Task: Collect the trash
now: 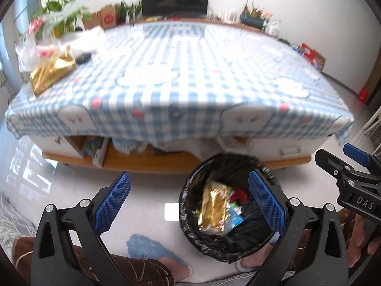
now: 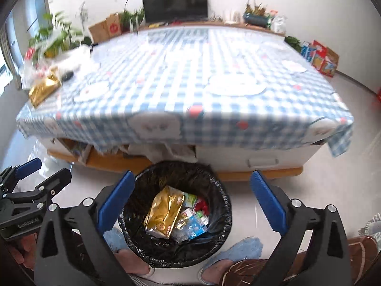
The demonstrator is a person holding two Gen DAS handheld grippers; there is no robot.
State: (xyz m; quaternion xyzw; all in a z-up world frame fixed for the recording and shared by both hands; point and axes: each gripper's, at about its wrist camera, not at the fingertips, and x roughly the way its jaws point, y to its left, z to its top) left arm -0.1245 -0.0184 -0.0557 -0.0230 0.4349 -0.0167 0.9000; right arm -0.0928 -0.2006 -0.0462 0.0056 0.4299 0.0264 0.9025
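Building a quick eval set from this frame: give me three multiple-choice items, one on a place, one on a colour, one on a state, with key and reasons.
1. Where does the trash bin stand?
A. On the table
B. On the floor in front of the table
C. On the shelf beside the television

2. What colour is the wrapper left on the table's far left corner?
A. Gold
B. Green
C. Purple

3. How do both grippers stand?
A. Both shut on trash
B. Left shut, right open
C. Both open and holding nothing

Key: 1 B, the black-lined bin sits on the pale floor below the table's near edge. 2 A, the crumpled wrapper shines gold in both views. 3 C, the left gripper and right gripper each show jaws spread wide with nothing between the blue pads.
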